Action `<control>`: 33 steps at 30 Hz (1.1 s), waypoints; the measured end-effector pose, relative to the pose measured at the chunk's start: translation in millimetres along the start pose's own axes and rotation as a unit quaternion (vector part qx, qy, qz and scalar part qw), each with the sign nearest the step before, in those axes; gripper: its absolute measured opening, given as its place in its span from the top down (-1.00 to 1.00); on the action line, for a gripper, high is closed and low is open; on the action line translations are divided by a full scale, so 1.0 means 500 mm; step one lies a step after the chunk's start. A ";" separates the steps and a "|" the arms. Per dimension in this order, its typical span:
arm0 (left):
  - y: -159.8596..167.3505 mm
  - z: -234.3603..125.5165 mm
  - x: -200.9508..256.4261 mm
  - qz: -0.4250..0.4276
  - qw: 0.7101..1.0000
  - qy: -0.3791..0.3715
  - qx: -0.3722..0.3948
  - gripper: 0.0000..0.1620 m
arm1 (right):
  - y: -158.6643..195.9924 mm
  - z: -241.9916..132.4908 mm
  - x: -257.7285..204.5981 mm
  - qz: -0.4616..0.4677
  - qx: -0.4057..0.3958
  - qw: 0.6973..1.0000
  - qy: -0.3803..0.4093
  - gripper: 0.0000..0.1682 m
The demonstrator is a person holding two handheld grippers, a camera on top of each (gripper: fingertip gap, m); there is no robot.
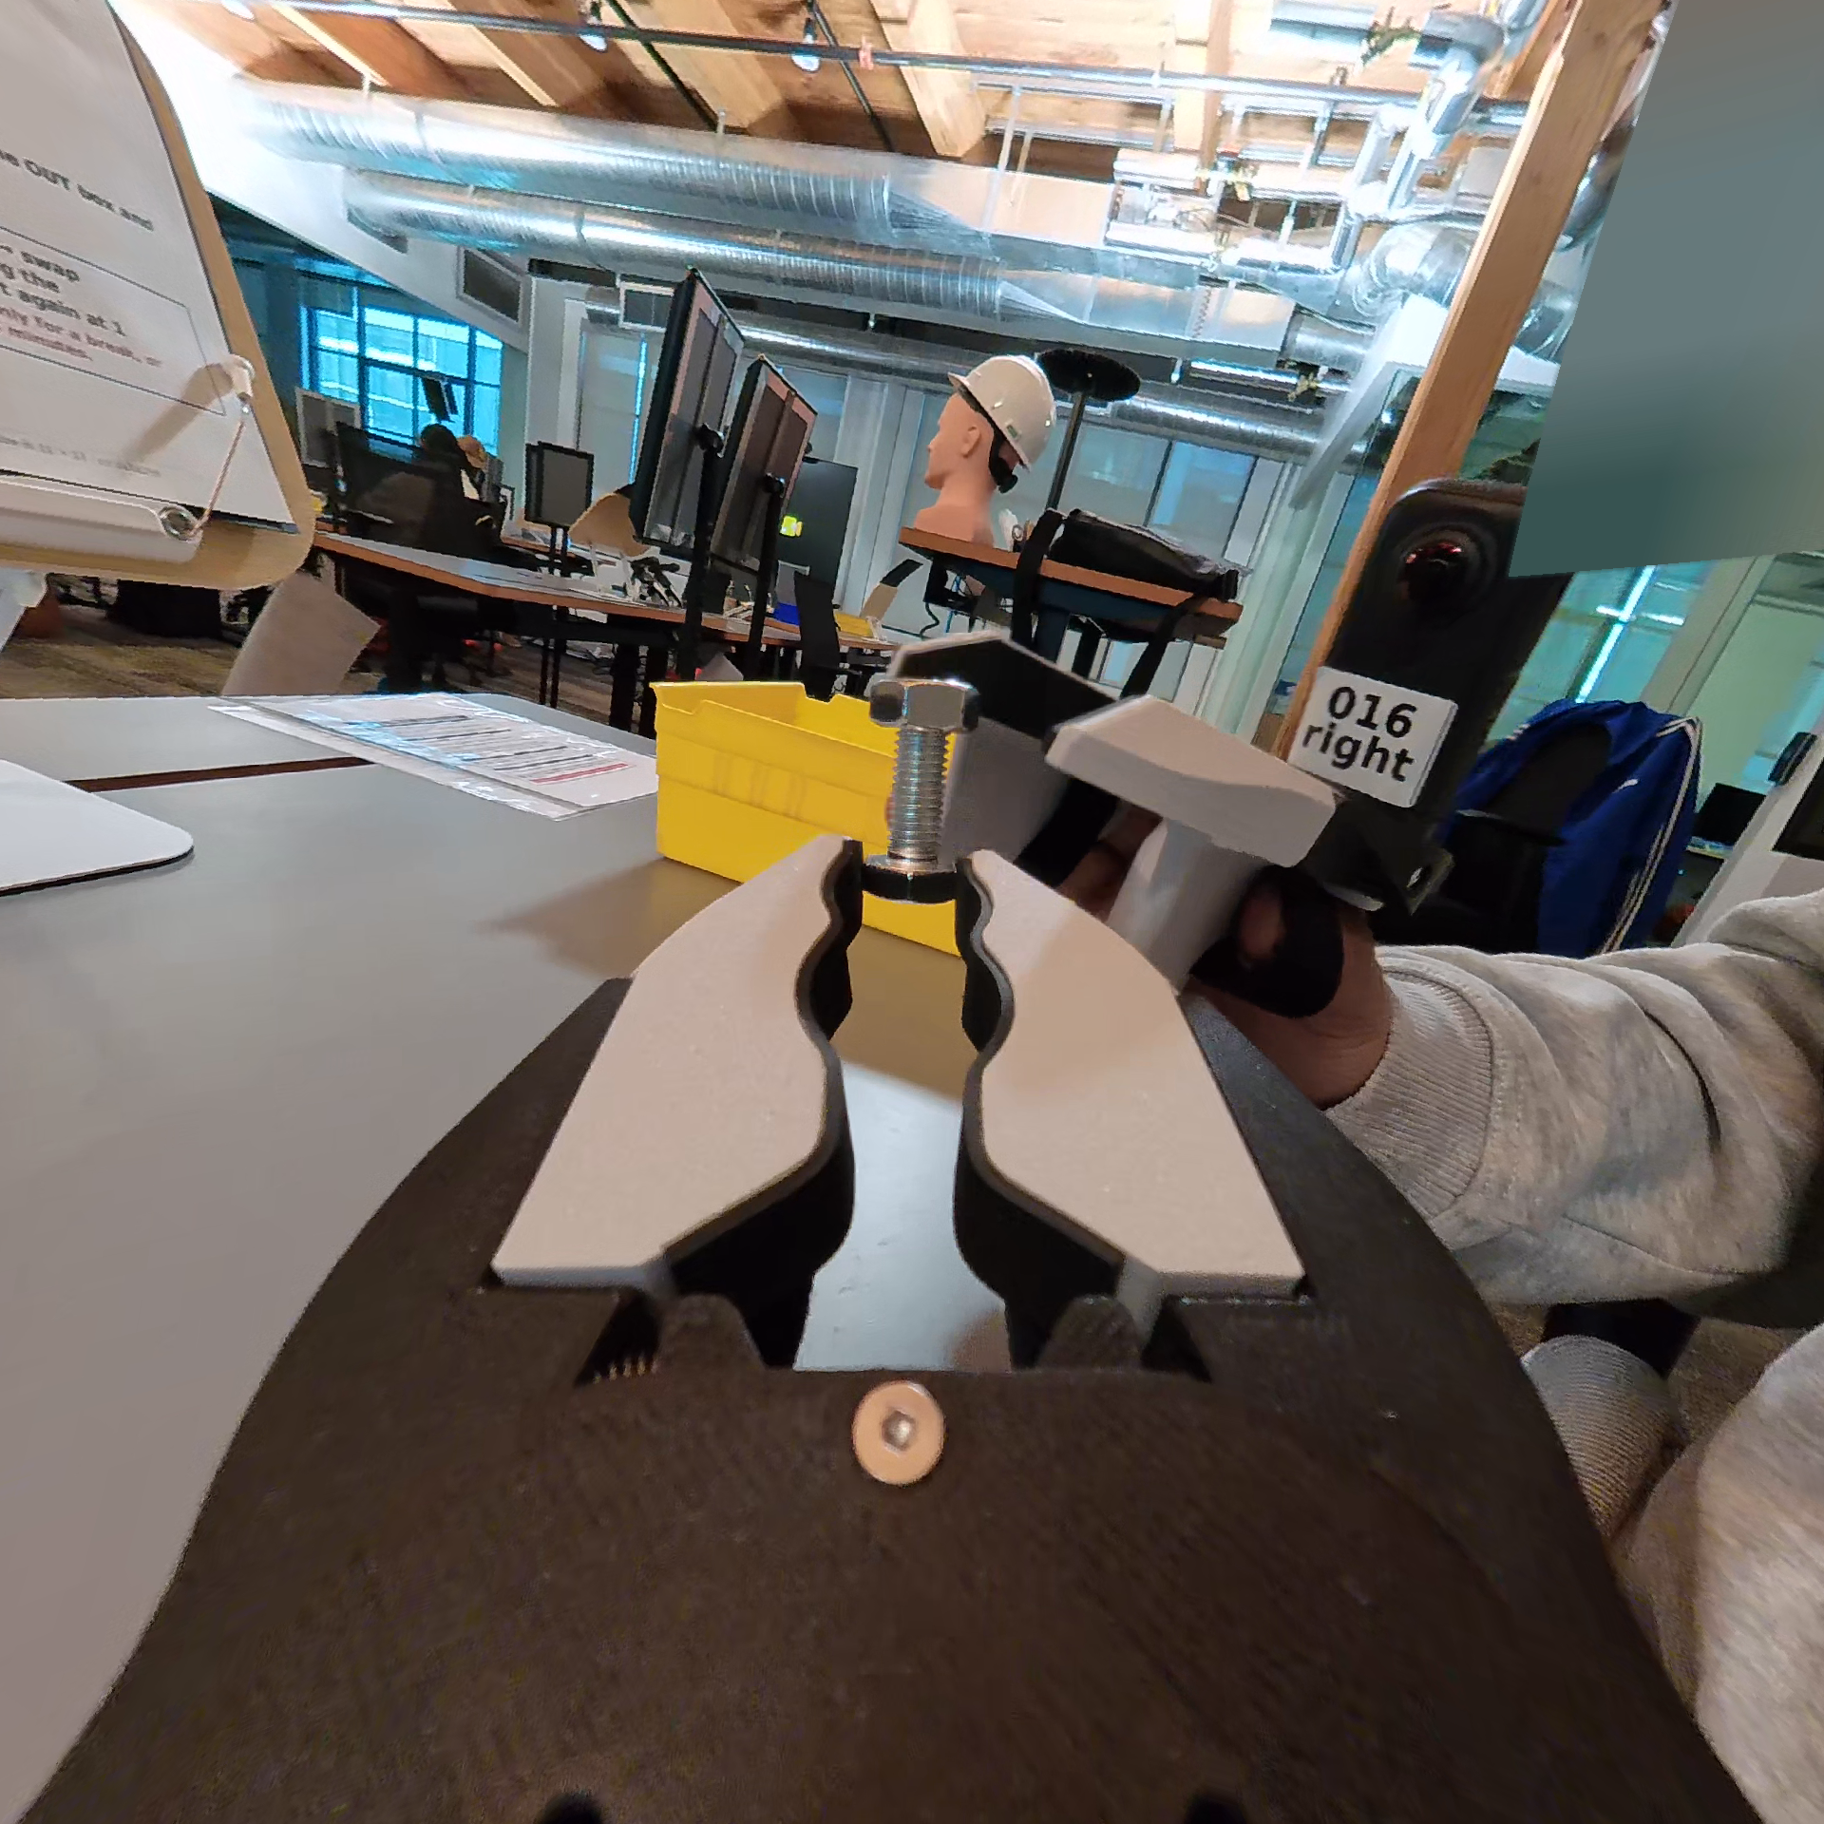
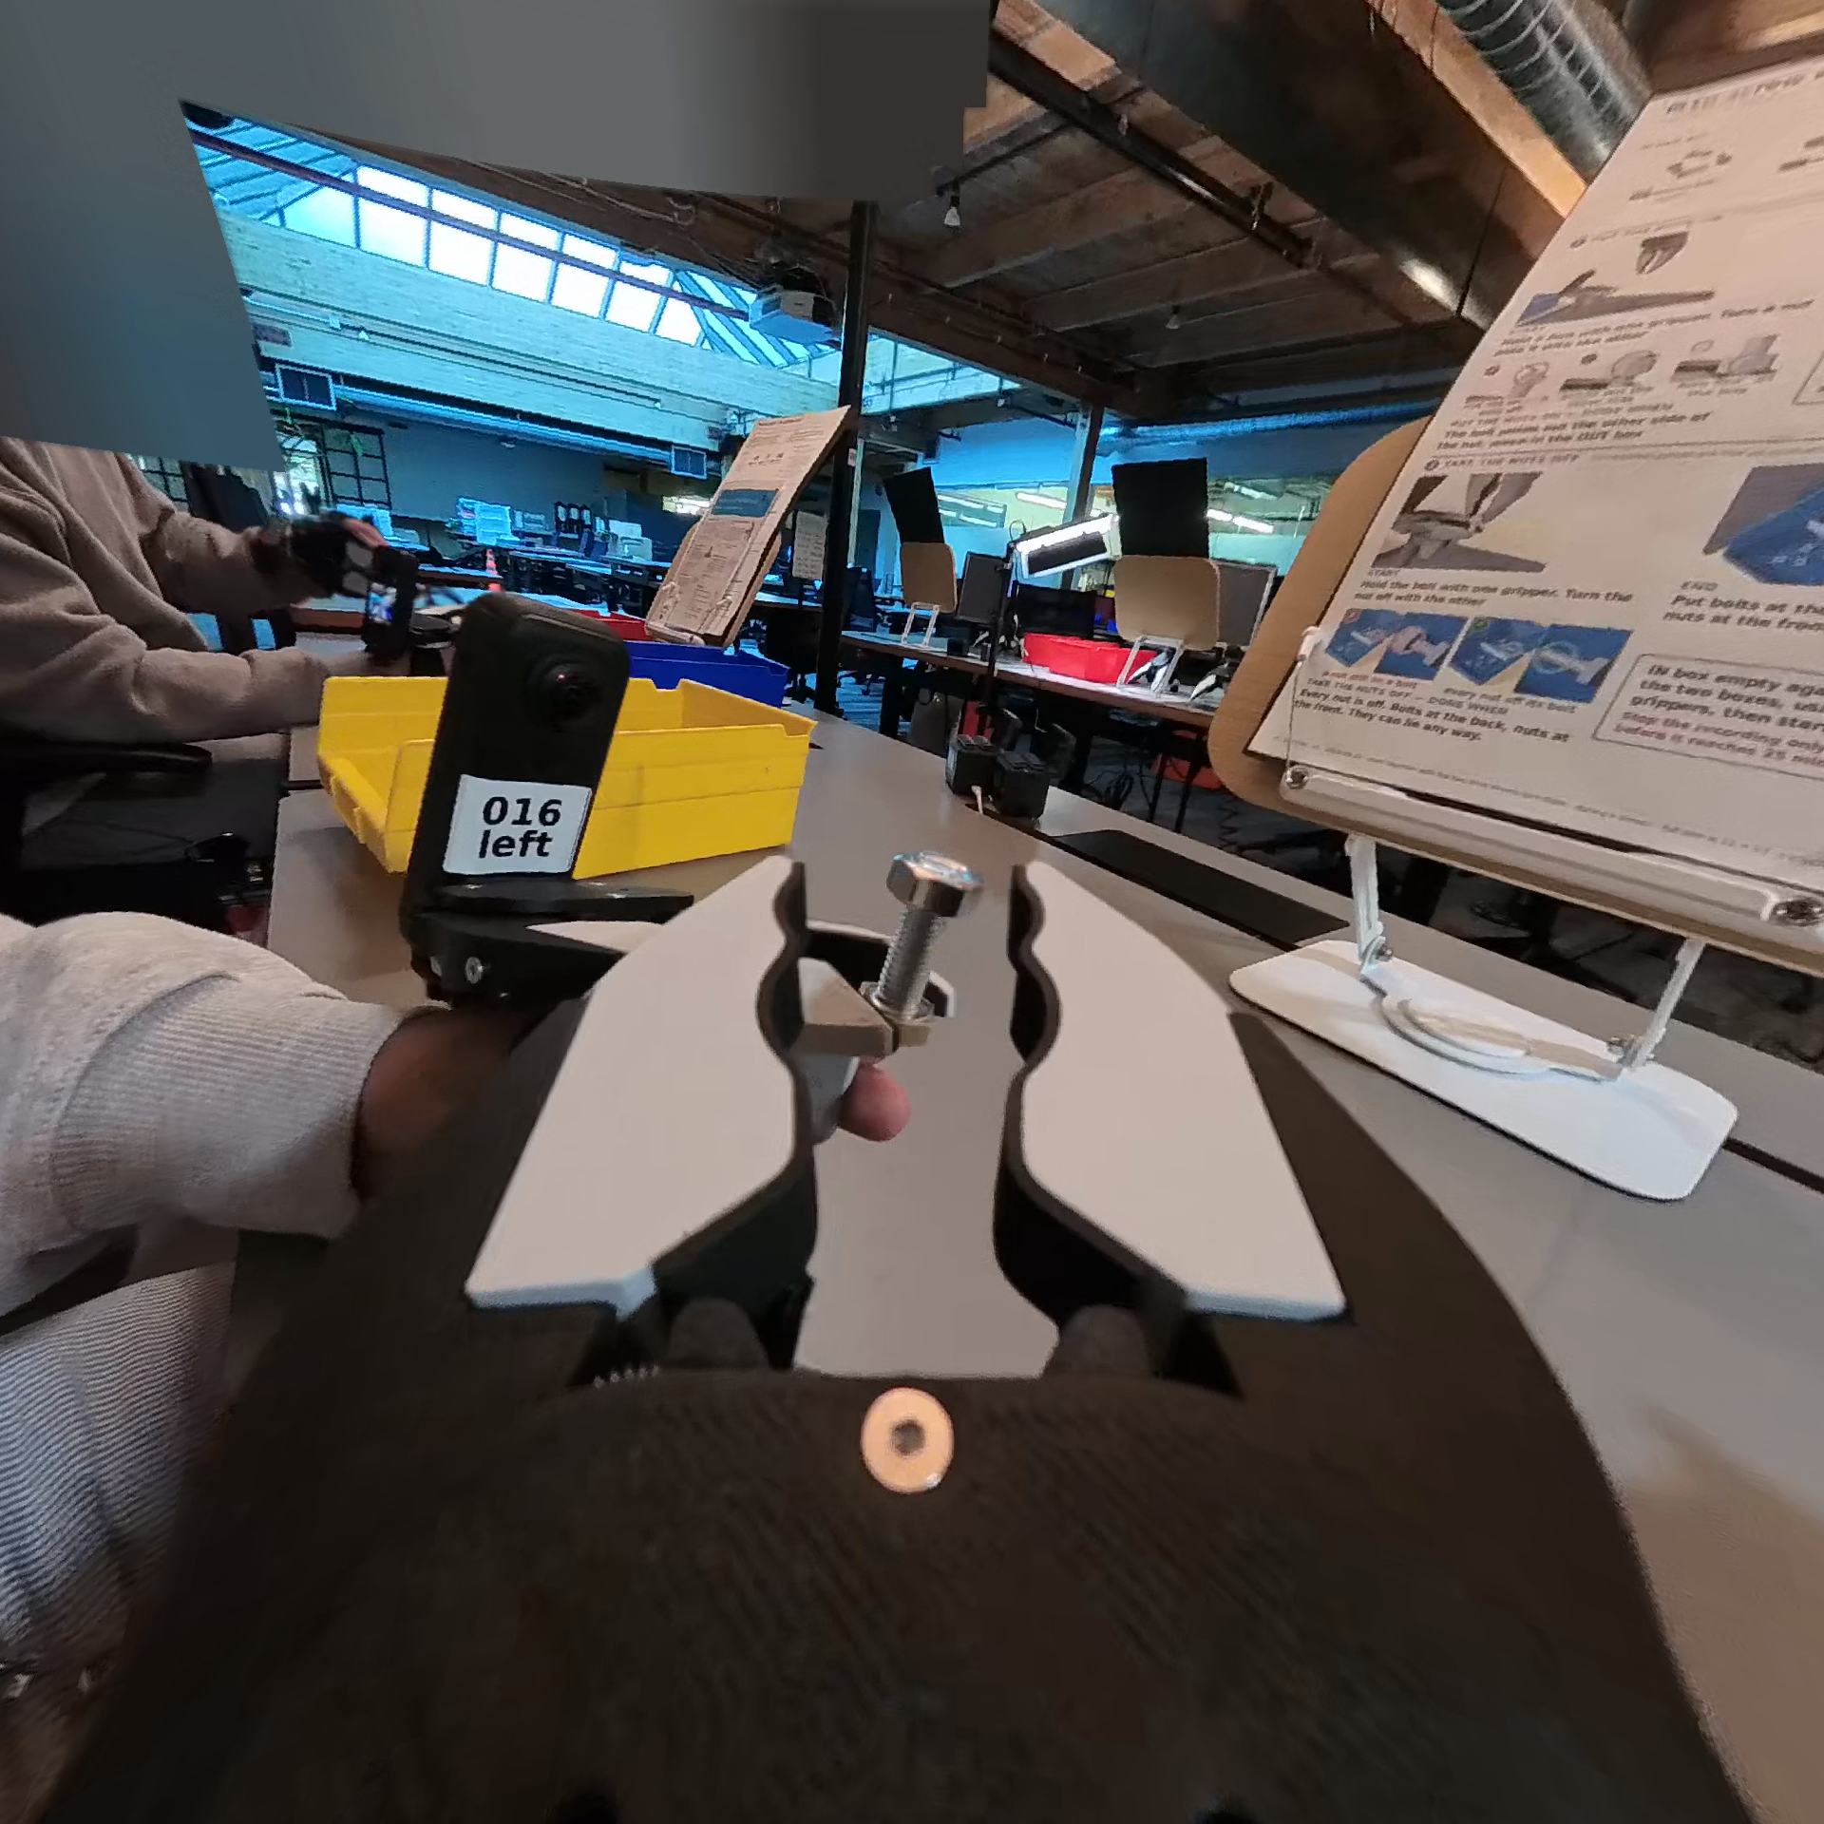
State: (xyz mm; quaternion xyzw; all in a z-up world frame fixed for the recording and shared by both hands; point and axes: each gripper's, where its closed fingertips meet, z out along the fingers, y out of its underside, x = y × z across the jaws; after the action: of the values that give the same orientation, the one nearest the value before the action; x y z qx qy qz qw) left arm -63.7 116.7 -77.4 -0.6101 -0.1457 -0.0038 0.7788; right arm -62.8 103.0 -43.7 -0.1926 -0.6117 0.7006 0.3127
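Your left gripper (image 1: 908,883) pinches a dark nut (image 1: 910,878) at its very fingertips, and a silver hex-head bolt (image 1: 920,780) stands upright out of that nut with its head on top; take the bolt as the landmark for everything else. Your right gripper (image 2: 903,923) has its fingers spread wide on either side of the bolt, touching neither thread nor head as far as the right wrist view shows; in the left wrist view it comes in from the right of the bolt, level with the head. The bolt (image 2: 923,933) looks like solid steel, so judge it small but dense, rigid and in no way fragile; its smooth plating and round thread are likely slippery under flat pads, so the six-sided head (image 2: 933,876) probably offers the surest hold. The nut (image 2: 903,1012) is thin, and the left grip on it is shallow, so a sideways push on the bolt could tip it out. Just behind the bolt sits a yellow bin (image 1: 760,780) on the grey table (image 1: 296,987); to the right of the bolt in the right wrist view stands a white document stand (image 2: 1481,1066) bearing a printed sheet (image 2: 1599,494).
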 end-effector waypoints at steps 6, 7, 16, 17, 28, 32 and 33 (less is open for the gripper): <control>-0.001 -0.001 -0.002 0.001 1.000 -0.004 0.000 0.77 | 0.004 0.002 -0.011 -0.002 -0.009 1.000 -0.011 0.56; -0.002 -0.001 -0.004 -0.001 1.000 -0.006 0.002 0.77 | 0.001 -0.001 -0.010 0.001 -0.007 1.000 -0.012 0.64; 0.000 0.000 -0.001 -0.004 1.000 -0.001 0.002 0.77 | 0.004 0.001 -0.003 0.019 -0.010 1.000 -0.008 0.53; 0.000 0.000 -0.001 -0.003 1.000 -0.001 0.001 0.77 | 0.007 0.003 -0.007 0.018 -0.014 1.000 -0.011 0.52; -0.002 -0.001 -0.005 -0.004 1.000 -0.007 0.003 0.77 | -0.001 0.000 -0.004 0.014 -0.004 1.000 -0.006 0.56; 0.000 0.000 -0.004 -0.003 1.000 -0.006 0.002 0.77 | 0.008 0.006 -0.014 0.012 -0.014 1.000 -0.014 0.51; -0.001 -0.001 -0.005 -0.003 1.000 -0.007 0.002 0.77 | 0.006 0.005 -0.017 0.011 -0.013 1.000 -0.018 0.52</control>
State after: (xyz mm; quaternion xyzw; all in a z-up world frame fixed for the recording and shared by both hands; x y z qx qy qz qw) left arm -65.9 115.8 -77.7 -0.6079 -0.1529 -0.0018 0.7791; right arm -59.0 95.3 -46.9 -0.1906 -0.6239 0.6994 0.2920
